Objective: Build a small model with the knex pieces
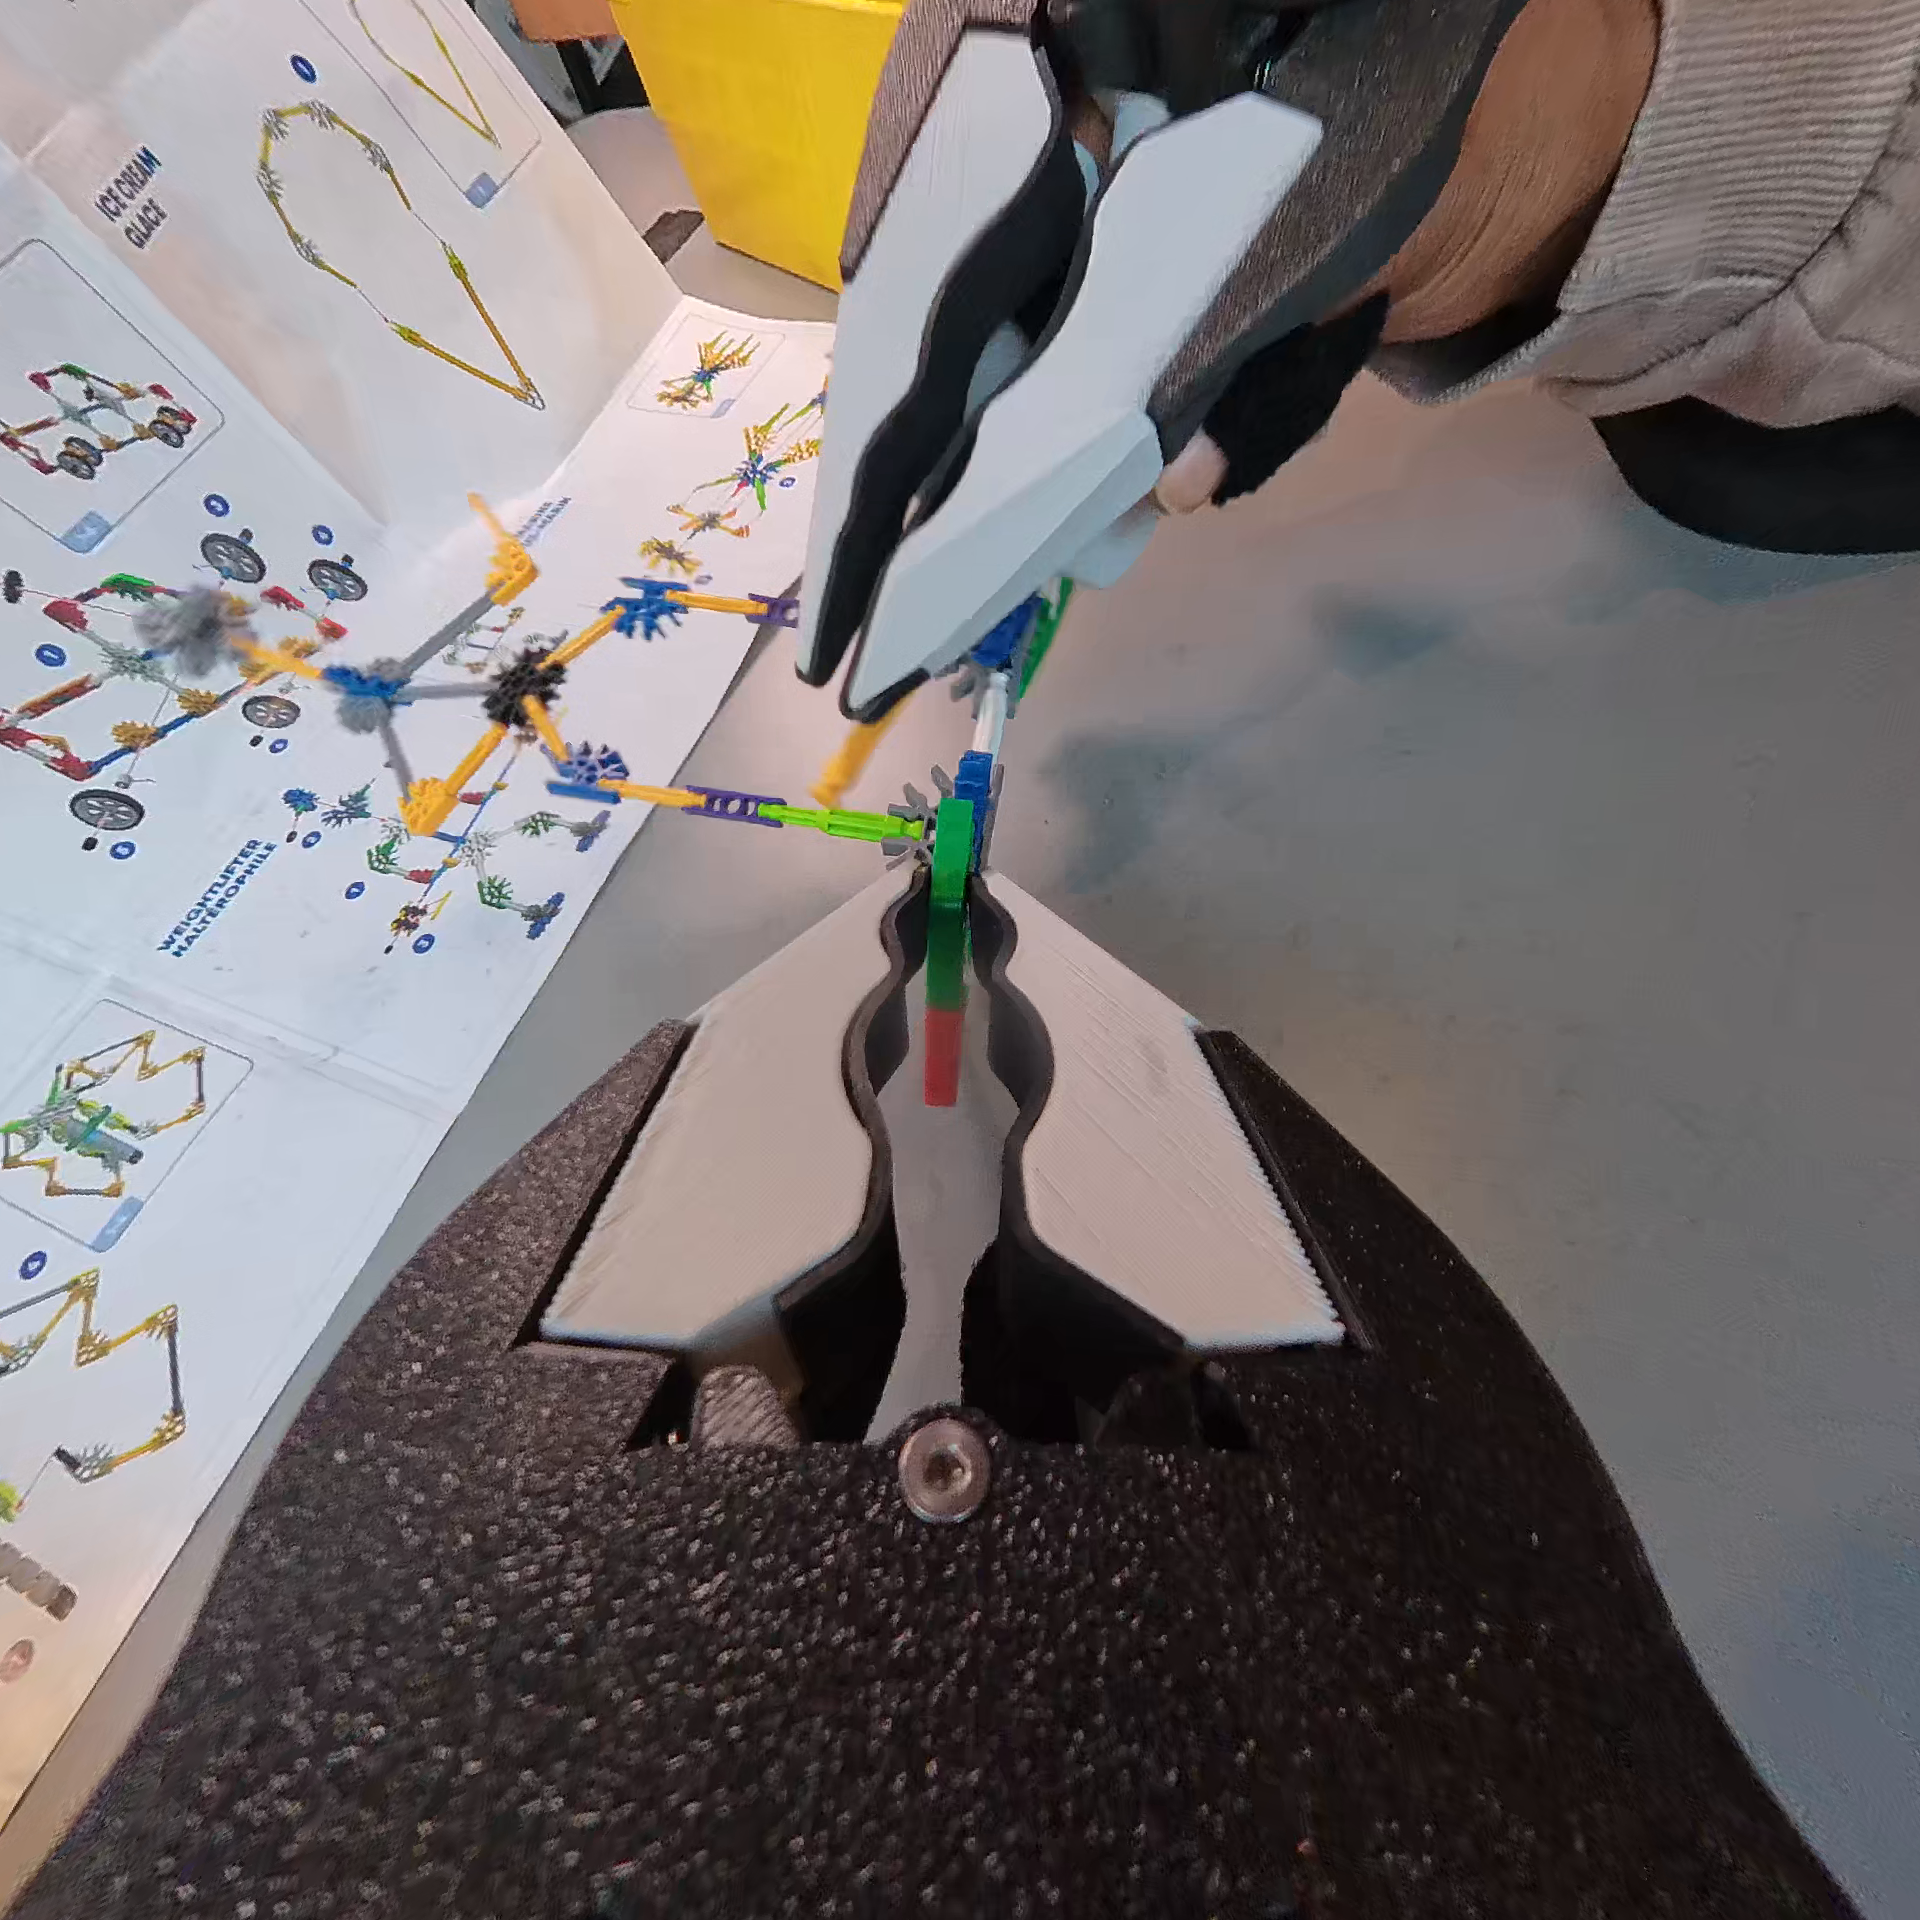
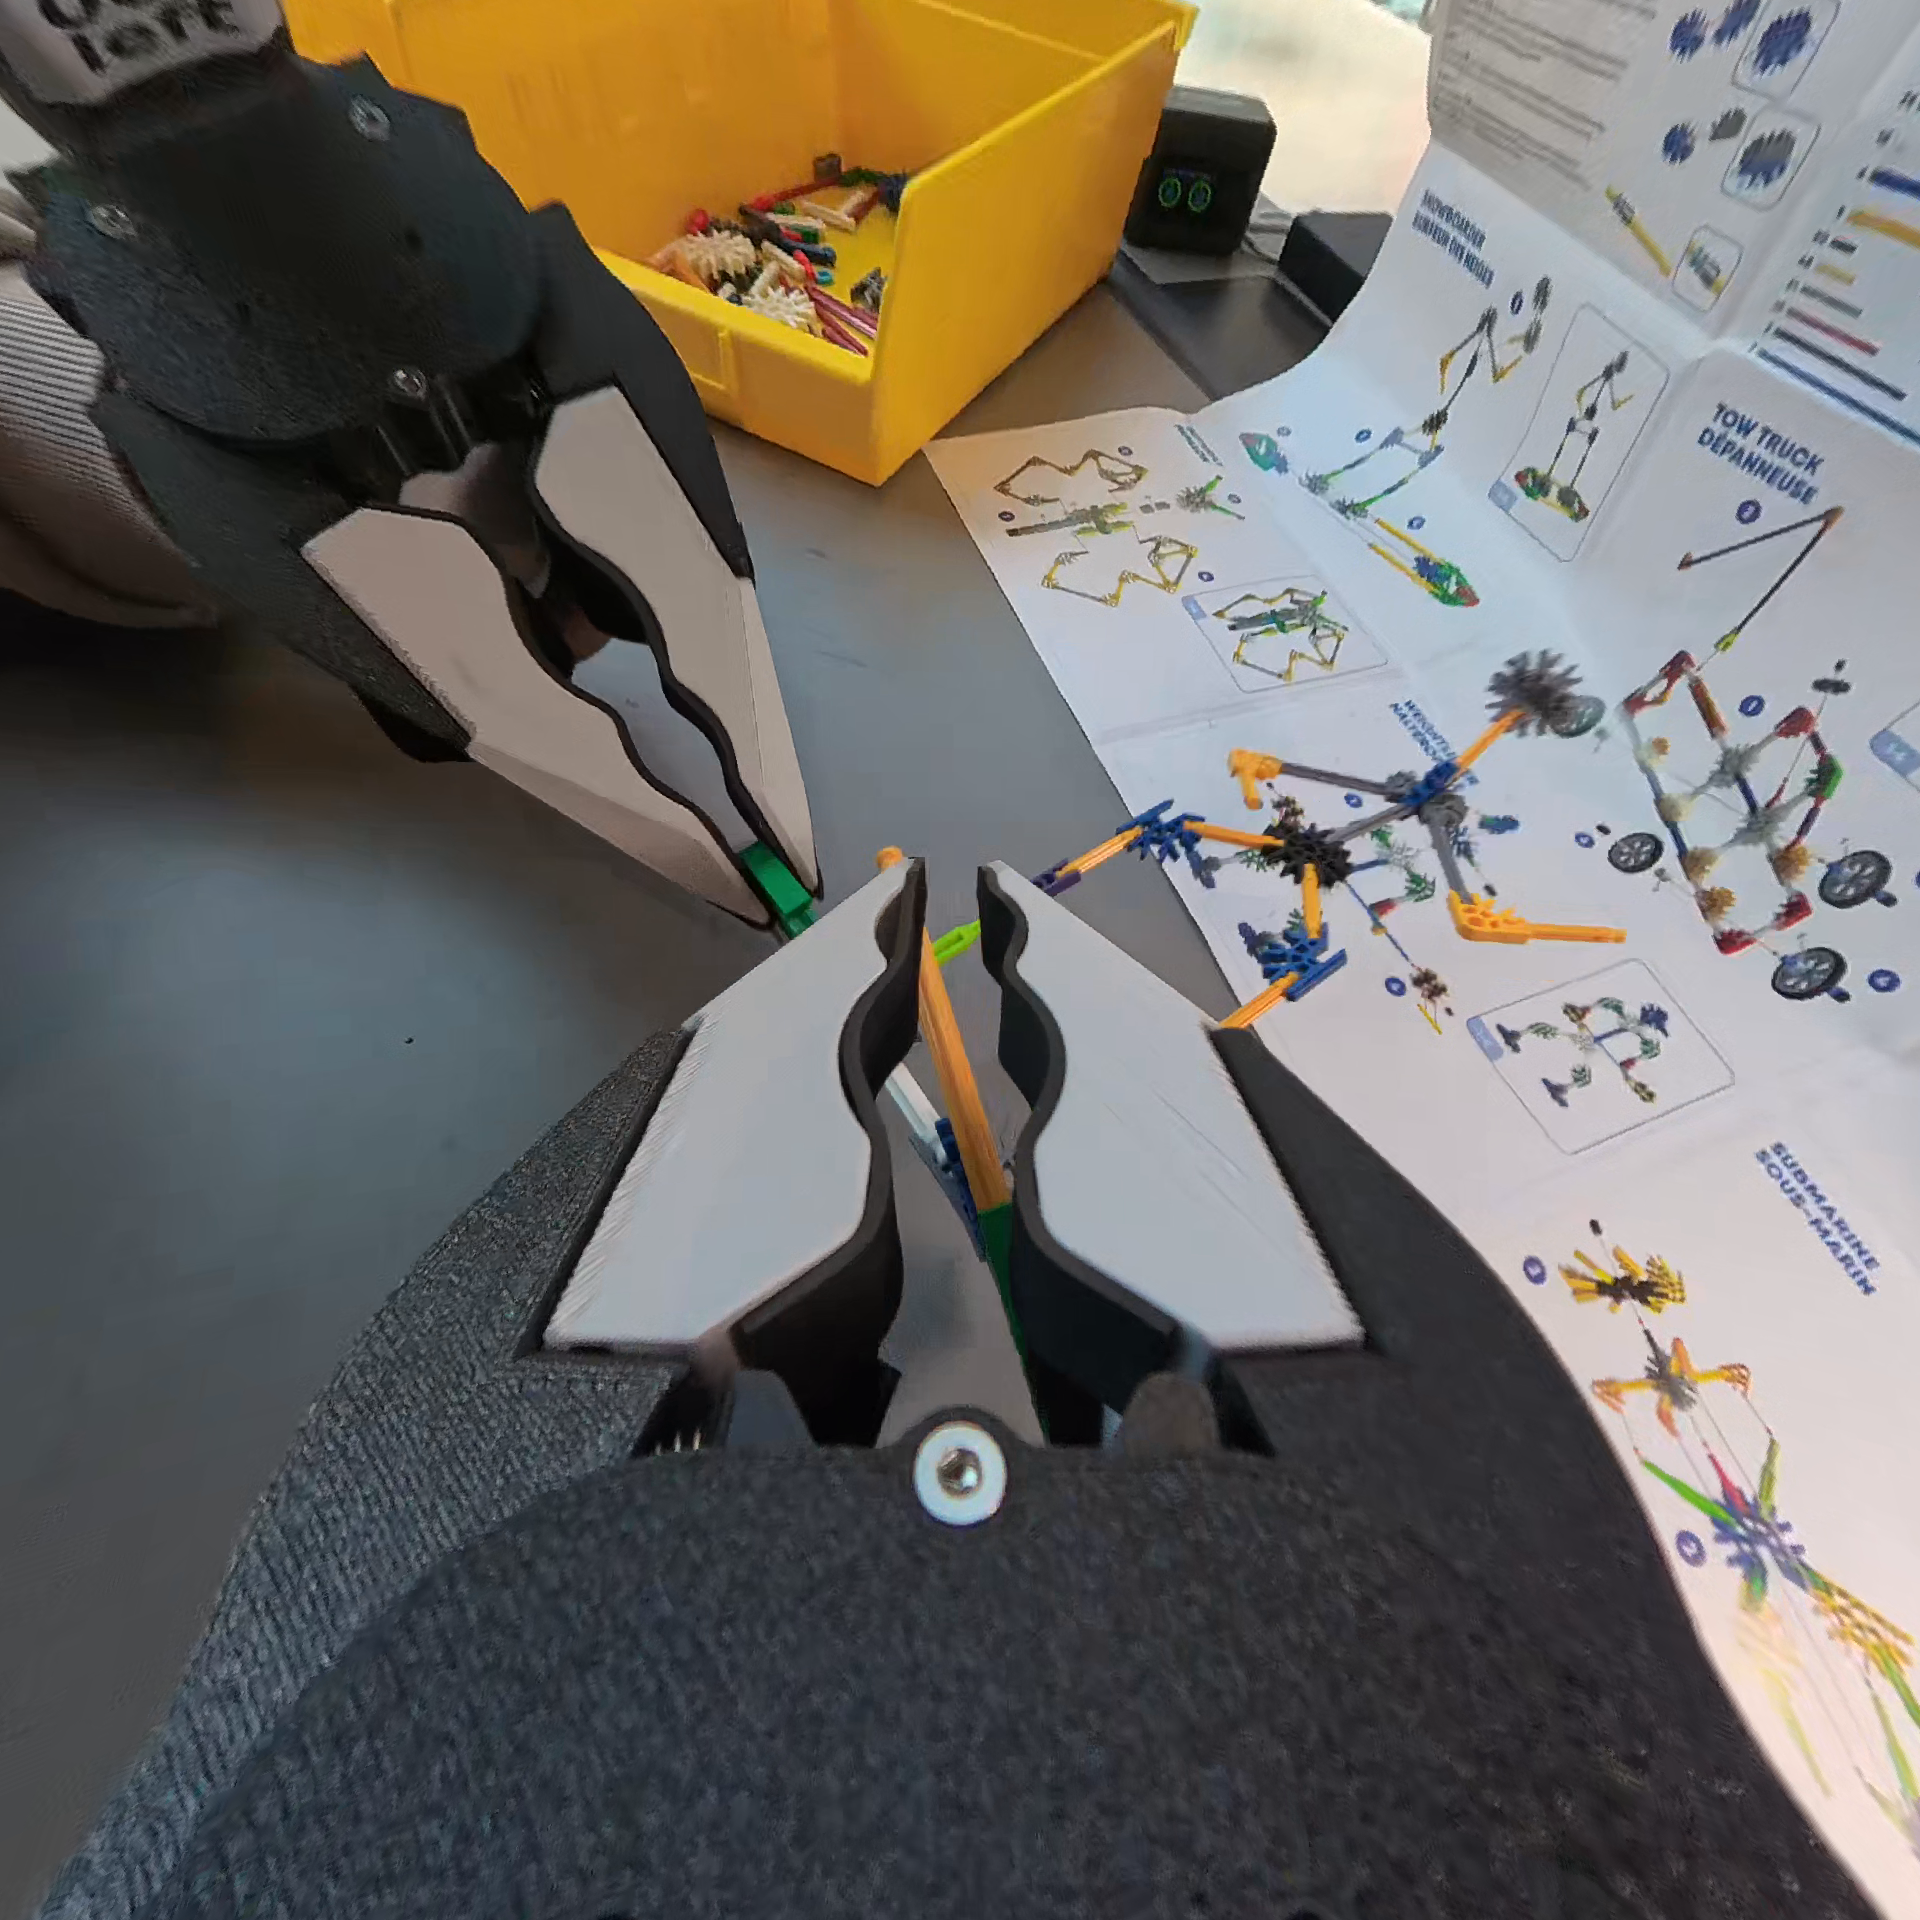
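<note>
The left gripper (image 1: 943,883) has its jaws closed on a green connector (image 1: 948,914) with a red end, part of a rod-and-connector toy model (image 1: 520,691) reaching over the instruction sheet (image 1: 239,935). The right gripper (image 2: 951,883), just beside it, has a yellow rod (image 2: 961,1070) of the same model lying between narrowly parted jaws.

Illumination is bright, even and diffuse; beyond the fingertips of the left gripper (image 1: 943,883), soft dark patches of shadow lie on the grey table (image 1: 1455,935). Motion blur smears the right gripper (image 1: 862,675) ahead of those fingertips and the toy model (image 1: 499,686) to their left. Wide-angle distortion curves the instruction sheet (image 2: 1558,935) right of the right gripper's fingers.
</note>
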### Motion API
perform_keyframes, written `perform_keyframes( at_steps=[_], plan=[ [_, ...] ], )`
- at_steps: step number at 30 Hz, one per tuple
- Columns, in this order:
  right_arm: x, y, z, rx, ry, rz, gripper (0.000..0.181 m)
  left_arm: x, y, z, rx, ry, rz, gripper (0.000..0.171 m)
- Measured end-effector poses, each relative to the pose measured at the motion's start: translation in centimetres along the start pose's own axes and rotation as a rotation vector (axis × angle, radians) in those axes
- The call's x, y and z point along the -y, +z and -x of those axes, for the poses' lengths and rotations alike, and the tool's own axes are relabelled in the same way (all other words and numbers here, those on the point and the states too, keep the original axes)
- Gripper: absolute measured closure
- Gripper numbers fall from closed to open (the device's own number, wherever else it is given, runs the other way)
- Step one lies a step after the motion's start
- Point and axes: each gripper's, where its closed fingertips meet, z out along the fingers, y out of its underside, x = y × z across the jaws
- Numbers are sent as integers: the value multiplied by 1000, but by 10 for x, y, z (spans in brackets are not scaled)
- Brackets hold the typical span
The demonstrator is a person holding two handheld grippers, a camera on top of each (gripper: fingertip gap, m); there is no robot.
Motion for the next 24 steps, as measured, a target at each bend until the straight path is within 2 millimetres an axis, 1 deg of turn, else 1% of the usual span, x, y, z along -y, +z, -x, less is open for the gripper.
perform_keyframes(
  at_steps=[1,2,3,5,7,9,10,12,14,15,17,18,20,22,24],
  plan=[
    [3,-2,1,2,-19,-20,167,-3,1,-2,-15,9,1,167],
    [4,-4,3,18,-26,-22,157,-3,2,-3,-25,17,-12,167],
    [5,-6,3,25,-33,-29,152,-3,2,-2,-29,21,-17,166],
    [11,-16,0,24,-63,-68,149,-5,-1,2,-28,29,-13,166],
    [11,-27,-7,29,-84,-70,145,-8,-4,6,-25,39,-12,165],
    [-1,-34,-13,53,-84,-23,136,-9,-6,12,-9,28,-9,165],
    [-11,-35,-18,53,-87,13,131,-9,-7,13,-9,20,-12,165],
    [-35,-32,-25,44,-118,94,128,-5,-10,13,-25,1,-38,164],
    [-47,-26,-29,26,-132,126,130,0,-14,13,-49,-32,-76,157],
    [-48,-22,-31,10,-129,122,133,3,-16,13,-58,-53,-93,152],
    [-46,-18,-28,18,-135,104,145,7,-20,16,-70,-97,-117,149],
    [-45,-17,-26,27,-138,100,154,8,-22,18,-72,-117,-125,147],
    [-48,-17,-22,52,-148,117,166,10,-24,21,-79,-145,-139,146],
    [-47,-17,-17,75,-163,115,168,11,-24,24,-73,-141,-137,146],
    [-45,-17,-6,130,-179,104,173,9,-22,23,-82,-90,-97,146]
  ],
)
